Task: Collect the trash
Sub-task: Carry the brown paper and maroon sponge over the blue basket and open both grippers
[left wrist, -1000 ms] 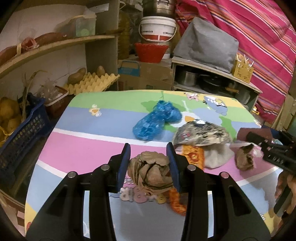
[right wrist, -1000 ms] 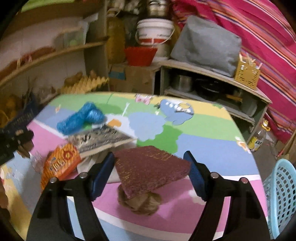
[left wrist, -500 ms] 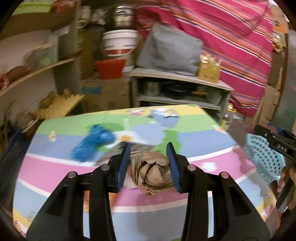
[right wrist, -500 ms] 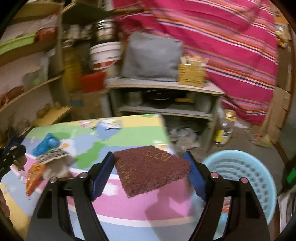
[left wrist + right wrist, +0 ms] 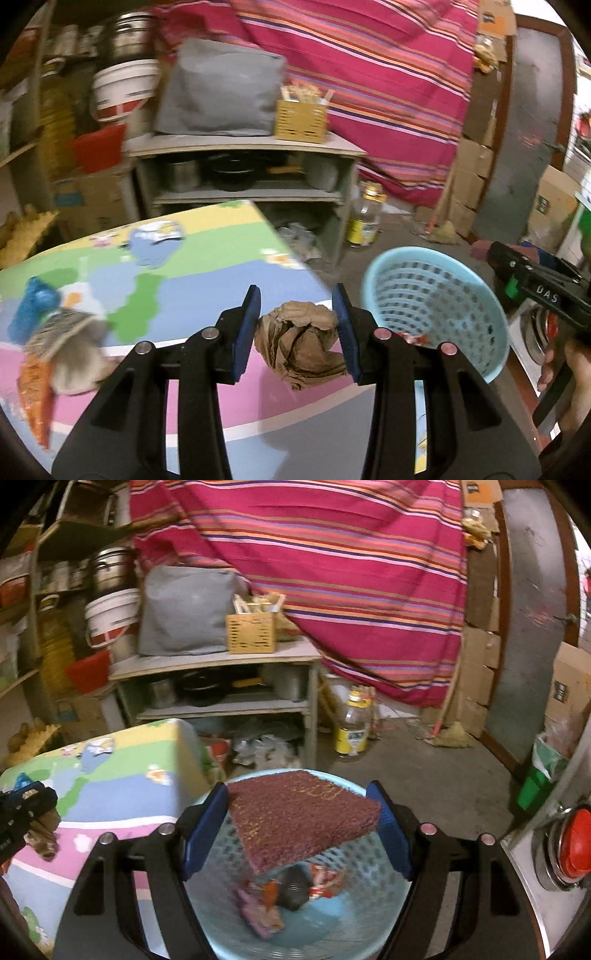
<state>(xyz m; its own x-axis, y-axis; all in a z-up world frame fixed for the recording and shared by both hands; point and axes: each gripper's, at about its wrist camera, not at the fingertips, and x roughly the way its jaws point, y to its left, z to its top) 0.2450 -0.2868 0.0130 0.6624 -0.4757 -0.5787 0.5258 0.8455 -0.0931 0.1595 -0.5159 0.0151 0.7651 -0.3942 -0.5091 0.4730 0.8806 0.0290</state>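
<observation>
My left gripper (image 5: 297, 330) is shut on a crumpled brown paper ball (image 5: 301, 343), held above the table's right edge, left of the light blue basket (image 5: 436, 308). My right gripper (image 5: 299, 827) is shut on a flat maroon scrub pad (image 5: 301, 816), held directly over the basket (image 5: 369, 923), which holds several scraps. The right gripper also shows in the left wrist view (image 5: 532, 284) beyond the basket. A blue bag (image 5: 33, 306), an orange wrapper (image 5: 37, 384) and a patterned packet (image 5: 59, 328) lie on the table.
The colourful mat-covered table (image 5: 177, 273) is on the left. A grey shelf unit (image 5: 240, 173) with pots stands behind. A yellow-labelled bottle (image 5: 352, 727) is on the floor. A striped pink cloth (image 5: 351, 565) hangs at the back. A metal appliance with a red knob (image 5: 572, 845) stands at right.
Both grippers have swung right, away from the table toward the basket, each carrying its item. The right gripper with the maroon pad is now over the basket.
</observation>
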